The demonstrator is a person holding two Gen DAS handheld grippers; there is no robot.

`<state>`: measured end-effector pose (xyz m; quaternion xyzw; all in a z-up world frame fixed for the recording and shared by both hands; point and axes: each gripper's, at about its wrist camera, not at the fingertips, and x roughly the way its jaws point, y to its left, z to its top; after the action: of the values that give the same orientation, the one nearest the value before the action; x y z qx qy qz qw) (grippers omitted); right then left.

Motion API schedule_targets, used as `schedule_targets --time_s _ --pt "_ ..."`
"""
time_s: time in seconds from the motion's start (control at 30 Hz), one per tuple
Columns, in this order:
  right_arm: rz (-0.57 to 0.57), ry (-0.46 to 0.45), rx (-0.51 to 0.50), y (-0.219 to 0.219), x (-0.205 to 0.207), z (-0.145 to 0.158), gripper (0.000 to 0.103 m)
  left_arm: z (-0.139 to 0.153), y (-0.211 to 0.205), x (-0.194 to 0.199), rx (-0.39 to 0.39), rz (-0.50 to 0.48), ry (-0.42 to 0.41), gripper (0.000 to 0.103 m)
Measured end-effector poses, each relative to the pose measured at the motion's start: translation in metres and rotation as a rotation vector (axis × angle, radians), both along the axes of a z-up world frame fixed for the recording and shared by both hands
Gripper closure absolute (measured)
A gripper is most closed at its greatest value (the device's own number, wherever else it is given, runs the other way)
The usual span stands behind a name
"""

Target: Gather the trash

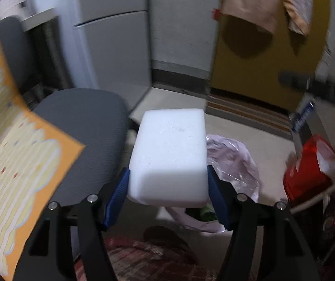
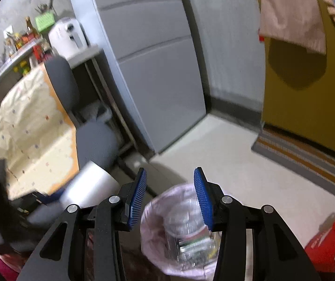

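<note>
Your left gripper [image 1: 168, 182] is clamped on a white styrofoam block [image 1: 169, 154], its blue pads [image 1: 118, 194] pressed against the block's two long sides, with the block jutting forward out of the jaws. Below and just beyond the block sits the trash bin lined with a pale pink bag [image 1: 233, 164]; the block hangs above the bin's near-left edge.

Your right gripper [image 2: 171, 196] is spread wide and holds nothing. It hovers over the same lined trash bin [image 2: 153, 231], where a clear plastic bottle [image 2: 186, 224] lies inside (the label is too blurred to read).

A grey office chair [image 1: 80, 126] stands to the left of the bin, beside a table under an orange-edged cloth [image 1: 15, 164]. A red bag [image 1: 307, 171] sits on the floor to the right, and a grey refrigerator [image 2: 151, 75] stands behind.
</note>
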<state>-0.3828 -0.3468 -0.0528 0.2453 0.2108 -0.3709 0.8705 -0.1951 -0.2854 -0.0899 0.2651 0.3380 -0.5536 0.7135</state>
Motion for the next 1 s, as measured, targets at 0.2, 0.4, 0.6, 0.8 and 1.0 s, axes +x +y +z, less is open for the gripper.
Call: schedule_targets --time_s 0.2,0.4,0.6,0.8,1.0 --pt "-0.039 -0.034 -0.073 -0.005 -0.016 0.012 0.058 -0.007 -0.035 -0.027 0.023 -0.112 -0.005 0.031" --pt "-0.044 -0.029 -0.066 -0.014 -0.023 0.01 0.058 -0.011 -0.053 -0.04 -0.013 -0.161 -0.007 0.012" --pt "0.009 -0.002 -0.041 -0.007 -0.007 0.007 0.058 -0.005 -0.032 -0.016 -0.012 -0.027 -0.041 0.012" --pt "0.152 0.041 0.031 0.013 0.029 0.004 0.05 0.017 0.017 0.017 -0.019 0.195 -0.11 0.011" --pt "0.273 0.102 0.04 0.048 0.06 0.017 0.036 0.054 0.089 0.041 -0.075 0.401 -0.107 0.007"
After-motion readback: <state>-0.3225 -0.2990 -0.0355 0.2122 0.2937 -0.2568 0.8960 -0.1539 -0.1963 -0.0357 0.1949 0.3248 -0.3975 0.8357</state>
